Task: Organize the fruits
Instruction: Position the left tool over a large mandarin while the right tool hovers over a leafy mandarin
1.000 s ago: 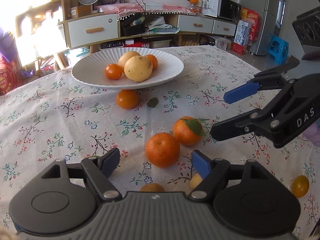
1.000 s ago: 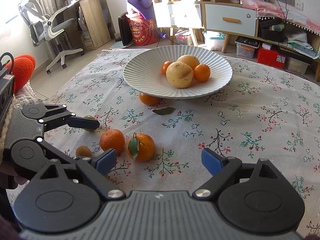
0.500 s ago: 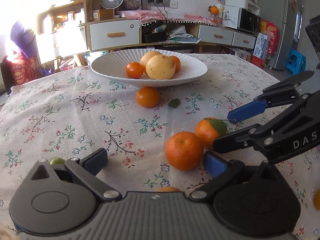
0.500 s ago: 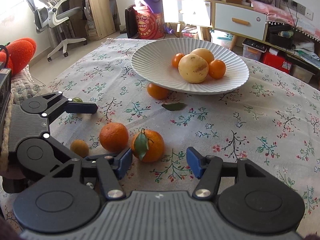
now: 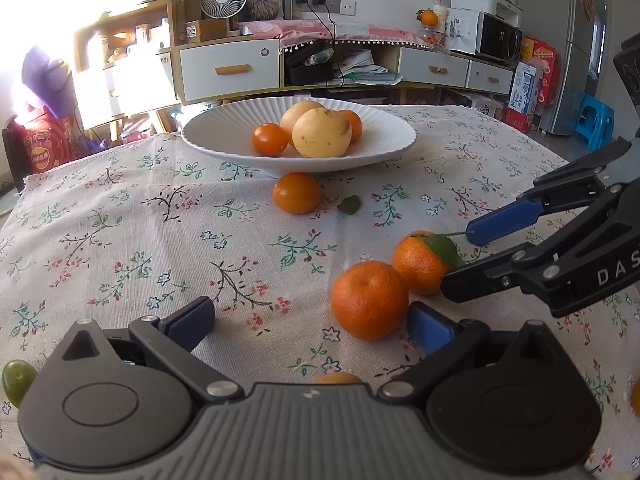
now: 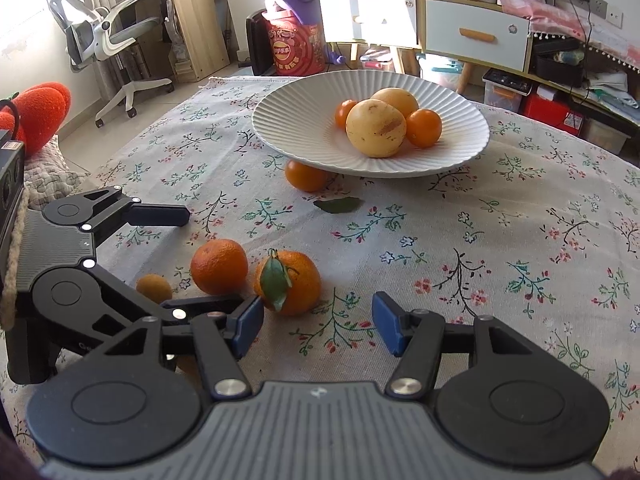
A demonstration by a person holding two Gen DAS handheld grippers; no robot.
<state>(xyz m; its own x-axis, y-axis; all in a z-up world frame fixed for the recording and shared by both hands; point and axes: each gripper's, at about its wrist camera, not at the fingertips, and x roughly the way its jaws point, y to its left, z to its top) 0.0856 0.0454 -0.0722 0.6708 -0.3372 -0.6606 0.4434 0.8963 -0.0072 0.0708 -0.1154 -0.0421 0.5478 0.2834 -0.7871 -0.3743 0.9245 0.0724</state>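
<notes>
A white ribbed plate (image 5: pixel 224 128) (image 6: pixel 288 128) at the far middle holds two yellow fruits and two small oranges. A small orange (image 5: pixel 296 193) (image 6: pixel 306 176) lies on the cloth at its rim. Two mandarins lie close by: a plain one (image 5: pixel 369 300) (image 6: pixel 219 266) and a leafy one (image 5: pixel 420 262) (image 6: pixel 288 282). My left gripper (image 5: pixel 310 324) is open, its right finger beside the plain mandarin. My right gripper (image 6: pixel 318 322) is open, just short of the leafy mandarin; it also shows in the left wrist view (image 5: pixel 460 258).
A loose green leaf (image 5: pixel 349 204) (image 6: pixel 338 205) lies near the plate. A small orange fruit (image 6: pixel 154 288) sits left of the mandarins, a green fruit (image 5: pixel 16 378) by my left gripper. The floral tablecloth (image 5: pixel 120 232) covers the table. Cabinets and an office chair (image 6: pixel 108 36) stand behind.
My left gripper has swung left and lower, so the plain mandarin now sits by its right finger. My right gripper has moved closer to the leafy mandarin and narrowed somewhat.
</notes>
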